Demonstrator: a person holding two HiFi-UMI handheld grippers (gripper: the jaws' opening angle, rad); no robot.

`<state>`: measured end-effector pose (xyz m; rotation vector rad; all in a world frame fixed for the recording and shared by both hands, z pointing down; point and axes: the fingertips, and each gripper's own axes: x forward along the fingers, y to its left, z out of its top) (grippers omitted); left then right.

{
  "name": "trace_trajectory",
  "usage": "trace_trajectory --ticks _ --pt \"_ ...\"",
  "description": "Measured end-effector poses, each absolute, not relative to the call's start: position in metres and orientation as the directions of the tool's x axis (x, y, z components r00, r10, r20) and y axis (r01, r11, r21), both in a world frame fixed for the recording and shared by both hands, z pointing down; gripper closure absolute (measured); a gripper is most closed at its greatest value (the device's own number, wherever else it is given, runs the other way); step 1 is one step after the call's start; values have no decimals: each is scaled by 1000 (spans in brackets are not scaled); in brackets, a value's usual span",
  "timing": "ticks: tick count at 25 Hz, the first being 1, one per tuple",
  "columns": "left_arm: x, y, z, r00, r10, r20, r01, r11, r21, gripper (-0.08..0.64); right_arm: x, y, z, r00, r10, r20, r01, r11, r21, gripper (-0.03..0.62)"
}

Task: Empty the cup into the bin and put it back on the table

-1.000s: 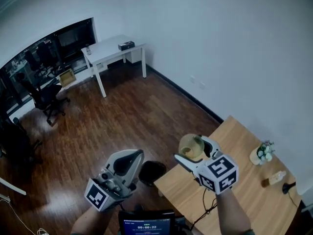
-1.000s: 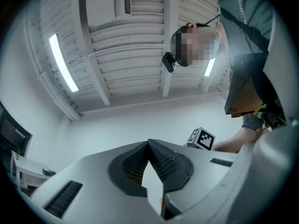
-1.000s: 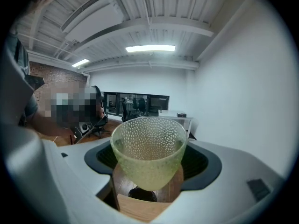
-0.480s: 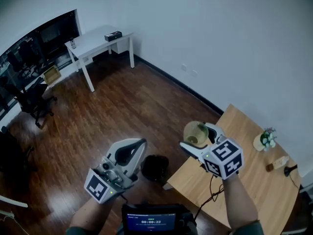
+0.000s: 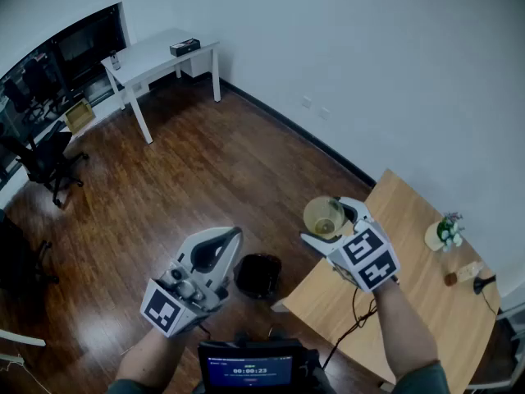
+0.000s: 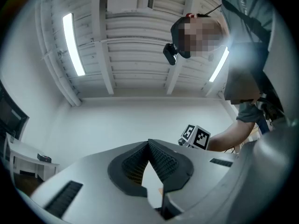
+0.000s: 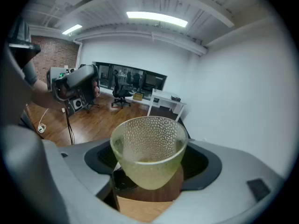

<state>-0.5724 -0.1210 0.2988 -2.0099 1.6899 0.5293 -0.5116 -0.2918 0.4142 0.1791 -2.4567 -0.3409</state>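
My right gripper [image 5: 332, 224] is shut on a clear, dimpled, yellowish cup [image 5: 323, 216], held upright above the near left corner of the wooden table [image 5: 410, 294]. In the right gripper view the cup [image 7: 148, 148] fills the space between the jaws, with a little yellow matter at its bottom. A black bin [image 5: 257, 275] stands on the floor beside the table's corner, below and left of the cup. My left gripper [image 5: 212, 249] hovers left of the bin with its jaws together and nothing between them; its own view points up at the ceiling.
A small vase of flowers [image 5: 441, 233], a bottle [image 5: 459, 272] and a dark object [image 5: 484, 284] sit at the wooden table's far right. A white desk [image 5: 156, 56] and office chairs [image 5: 45, 158] stand far across the wooden floor. A screen [image 5: 250, 368] sits below my hands.
The right gripper with the cup has shifted slightly left and up in view, staying over the table's corner. The head view has drifted; the left gripper holds its place.
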Motion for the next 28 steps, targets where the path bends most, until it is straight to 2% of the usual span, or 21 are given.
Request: trace_trajectory --ticks 13,28 --pt "-586 -133 302 149 -824 -546 -989 -115 -96 568 -529 -316 406 -727 -314 611 44 866 498 198" --pt "-578 -135 302 154 -837 -526 -988 -115 -106 568 -536 -317 392 -716 -353 603 135 777 615 198"
